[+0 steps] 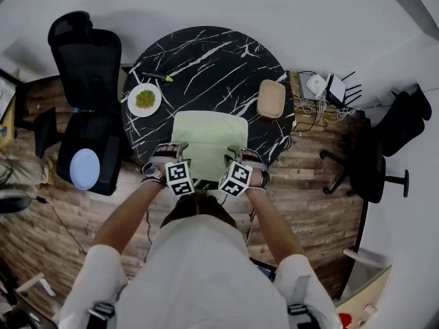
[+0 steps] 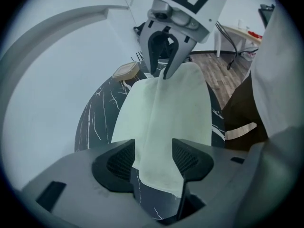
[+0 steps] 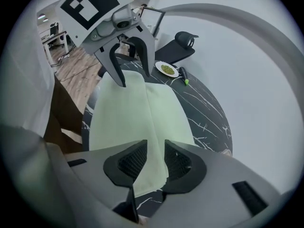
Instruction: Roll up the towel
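Note:
A pale green towel (image 1: 209, 139) lies flat on the round black marble table (image 1: 206, 53), its near edge at the table's front rim. My left gripper (image 1: 181, 151) stands at the towel's near left corner and my right gripper (image 1: 233, 152) at the near right corner. In the left gripper view the left gripper (image 2: 153, 158) is open, the towel (image 2: 166, 113) corner hanging loose between its pads. In the right gripper view the right gripper (image 3: 155, 158) stands narrowly open around the towel (image 3: 137, 113) edge. Each gripper shows across the towel in the other's view.
A white plate of green food (image 1: 145, 99) and a green-tipped marker (image 1: 156, 77) lie at the table's far left, a beige tray (image 1: 271, 99) at its right. A black office chair (image 1: 86, 115) stands left, another chair (image 1: 374, 156) right, with cables and boxes (image 1: 322, 88) behind.

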